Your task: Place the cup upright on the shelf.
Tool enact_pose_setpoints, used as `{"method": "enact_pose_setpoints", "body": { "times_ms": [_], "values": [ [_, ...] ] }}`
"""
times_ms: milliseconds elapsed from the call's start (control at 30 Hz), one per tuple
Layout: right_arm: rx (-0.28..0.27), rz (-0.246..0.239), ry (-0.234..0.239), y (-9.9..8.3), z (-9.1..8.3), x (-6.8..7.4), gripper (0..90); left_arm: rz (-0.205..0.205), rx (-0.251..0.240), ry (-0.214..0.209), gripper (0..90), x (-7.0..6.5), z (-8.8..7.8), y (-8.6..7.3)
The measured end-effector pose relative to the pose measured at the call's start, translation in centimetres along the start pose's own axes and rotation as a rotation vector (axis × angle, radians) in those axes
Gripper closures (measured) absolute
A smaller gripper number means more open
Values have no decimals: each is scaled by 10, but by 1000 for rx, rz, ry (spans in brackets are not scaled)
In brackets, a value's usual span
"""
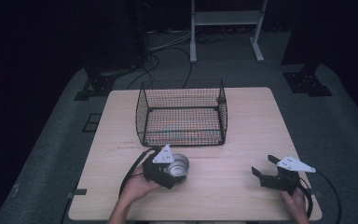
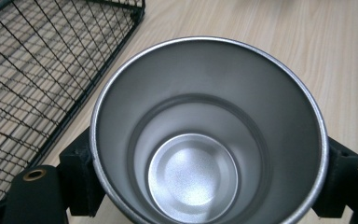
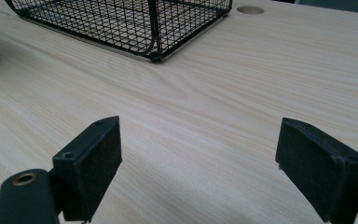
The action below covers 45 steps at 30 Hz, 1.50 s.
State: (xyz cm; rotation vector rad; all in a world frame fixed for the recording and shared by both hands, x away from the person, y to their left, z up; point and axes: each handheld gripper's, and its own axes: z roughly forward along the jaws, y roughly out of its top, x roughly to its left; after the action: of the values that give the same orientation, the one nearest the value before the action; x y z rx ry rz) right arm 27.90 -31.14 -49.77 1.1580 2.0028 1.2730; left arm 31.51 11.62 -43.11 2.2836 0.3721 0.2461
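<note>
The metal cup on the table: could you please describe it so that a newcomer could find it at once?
Start at the black wire basket in the middle of the wooden table. Just in front of its near left corner stands the metal cup, clamped in the left hand-held gripper. It is the one shiny, round, open-topped thing there.

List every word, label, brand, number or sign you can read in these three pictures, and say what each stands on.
None can be read: the steel cup, the wire basket, the table and both grippers' plates bear no legible text; small dark dots on the plates are holes or marks, not letters.
</note>
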Motion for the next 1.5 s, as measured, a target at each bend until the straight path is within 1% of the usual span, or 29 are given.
{"method": "enact_pose_setpoints", "body": {
  "times_ms": [167, 200, 300, 400, 433, 467, 500, 533, 567, 700, 800, 900, 933, 1067, 1100, 1167, 1300, 1367, 1400, 1500],
  "values": [
    [-1, 3, 0, 0, 0, 0, 136, 5, -18, -13, 169, 1, -3, 4],
    [-3, 4, 1, 0, 0, 0, 136, 5, -15, -21, 169, 2, -5, 6],
    [-3, 4, 4, 0, 0, 0, 136, 9, -8, -27, 170, 5, -7, 9],
    [-5, 6, 4, 0, 0, 0, 136, 2, -11, -39, 171, 9, -9, 16],
    [-5, 6, 4, 0, 0, 0, 136, 2, -11, -39, 171, 9, -9, 16],
    [-4, 7, 4, 0, 0, 0, 136, 11, -9, -46, 171, 11, -10, 20],
    [-4, 7, 4, 0, 0, 0, 136, 11, -9, -46, 171, 11, -10, 20],
    [-4, 8, 4, 0, 0, -1, 136, 17, -4, -45, 171, 13, -11, 26],
    [-4, 8, 4, 0, 0, -1, 136, 17, -4, -45, 171, 13, -11, 26],
    [-6, 9, 2, 0, 0, -1, 136, 34, 0, -55, 172, 17, -14, 35],
    [-6, 9, 2, 0, 0, -1, 136, 28, -5, -69, 173, 20, -17, 41],
    [-6, 9, 3, 0, 0, -1, 136, 39, 2, -71, 173, 24, -21, 47],
    [-6, 8, 3, 0, 0, -1, 136, 34, -6, -78, 173, 26, -22, 48],
    [-6, 7, 3, 0, 0, -1, 136, 27, -13, -97, 174, 32, -29, 56],
    [-6, 8, 3, 0, 0, -1, 136, 28, -9, -96, 174, 34, -30, 58],
    [-6, 8, 3, 0, 0, -1, 136, 45, 7, -92, 174, 37, -34, 62],
    [-6, 8, 3, 0, 0, -1, 136, 38, 9, -88, 175, 43, -40, 70],
    [-8, 6, 2, 0, 0, -1, 136, 47, 15, -89, 175, 46, -42, 74],
    [-7, 6, 2, 0, 0, -1, 136, 40, 9, -88, 175, 48, -43, 75],
    [-7, 6, 2, 0, 0, -1, 136, 43, 17, -89, 175, 53, -46, 80]
  ]
}}
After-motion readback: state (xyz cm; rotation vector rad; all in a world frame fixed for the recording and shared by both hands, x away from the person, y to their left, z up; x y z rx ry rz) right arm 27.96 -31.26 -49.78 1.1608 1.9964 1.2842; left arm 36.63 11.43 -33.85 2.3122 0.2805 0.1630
